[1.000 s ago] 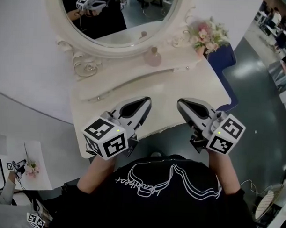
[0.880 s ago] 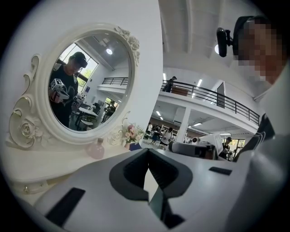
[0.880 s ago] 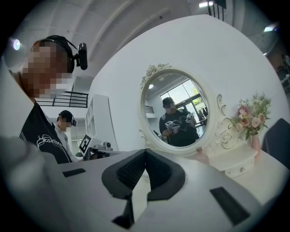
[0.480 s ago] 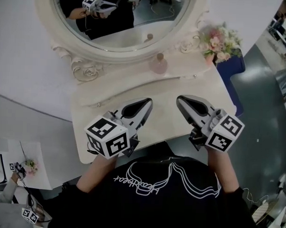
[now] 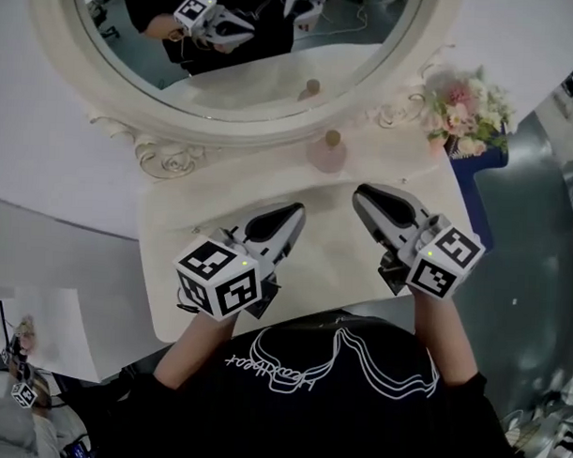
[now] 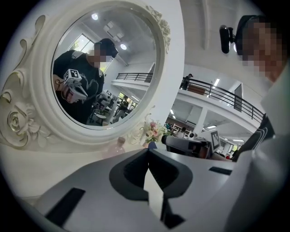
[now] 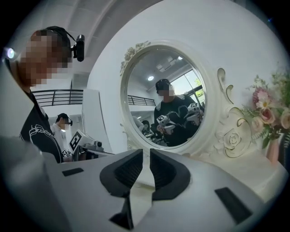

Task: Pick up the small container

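The left tongs (image 5: 295,212) were pressed together, nothing between them. The right tongs (image 5: 362,194) were opening, with only a narrow slit between the pads and nothing in it. Both hung over the near part of the white worktop (image 5: 173,257), pointing toward the oval mirror (image 5: 234,126). The small container (image 5: 327,152), a pink bottle, stood untouched at the back beneath the mirror's frame, ahead of the right tongs. By my reading no pickup had begun: approach, grasp and lift all remained.
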Available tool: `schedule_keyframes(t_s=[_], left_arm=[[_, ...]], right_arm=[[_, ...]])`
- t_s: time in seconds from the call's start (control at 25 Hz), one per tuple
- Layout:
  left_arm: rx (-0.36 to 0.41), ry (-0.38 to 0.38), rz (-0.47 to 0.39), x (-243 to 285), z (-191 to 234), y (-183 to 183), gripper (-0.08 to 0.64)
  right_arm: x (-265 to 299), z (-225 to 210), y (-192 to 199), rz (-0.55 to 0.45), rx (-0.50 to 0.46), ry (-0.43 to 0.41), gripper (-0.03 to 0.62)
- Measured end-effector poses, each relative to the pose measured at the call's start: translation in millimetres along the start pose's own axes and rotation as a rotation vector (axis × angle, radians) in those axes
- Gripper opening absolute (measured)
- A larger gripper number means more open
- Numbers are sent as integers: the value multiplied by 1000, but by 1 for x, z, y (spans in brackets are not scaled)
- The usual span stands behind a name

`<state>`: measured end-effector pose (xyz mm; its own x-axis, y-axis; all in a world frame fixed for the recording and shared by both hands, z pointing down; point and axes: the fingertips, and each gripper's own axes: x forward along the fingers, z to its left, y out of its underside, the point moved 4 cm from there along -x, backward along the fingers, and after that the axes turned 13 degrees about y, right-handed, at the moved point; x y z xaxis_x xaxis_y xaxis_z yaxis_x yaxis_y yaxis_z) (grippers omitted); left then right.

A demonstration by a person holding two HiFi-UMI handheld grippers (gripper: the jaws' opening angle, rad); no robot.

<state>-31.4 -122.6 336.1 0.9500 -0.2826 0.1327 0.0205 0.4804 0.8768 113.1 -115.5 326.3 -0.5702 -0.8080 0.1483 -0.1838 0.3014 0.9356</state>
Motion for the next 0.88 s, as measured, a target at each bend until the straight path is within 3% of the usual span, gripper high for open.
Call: schedule_keyframes(t_s=[0.32, 0.44, 0.64, 0.88], left_arm=[[-51, -49, 5, 5, 40, 0, 2], [-63, -73, 6, 4, 51, 3, 2], [-82, -95, 8, 3, 65, 5, 2], [-105, -126, 8, -2, 80, 5, 2]], right_arm=[[56, -41, 5, 28, -1, -11, 163], [75, -55, 11, 32, -65, 27, 211], [102, -75, 23, 65, -204, 84, 232], [130, -94, 40, 98, -250, 110, 233]])
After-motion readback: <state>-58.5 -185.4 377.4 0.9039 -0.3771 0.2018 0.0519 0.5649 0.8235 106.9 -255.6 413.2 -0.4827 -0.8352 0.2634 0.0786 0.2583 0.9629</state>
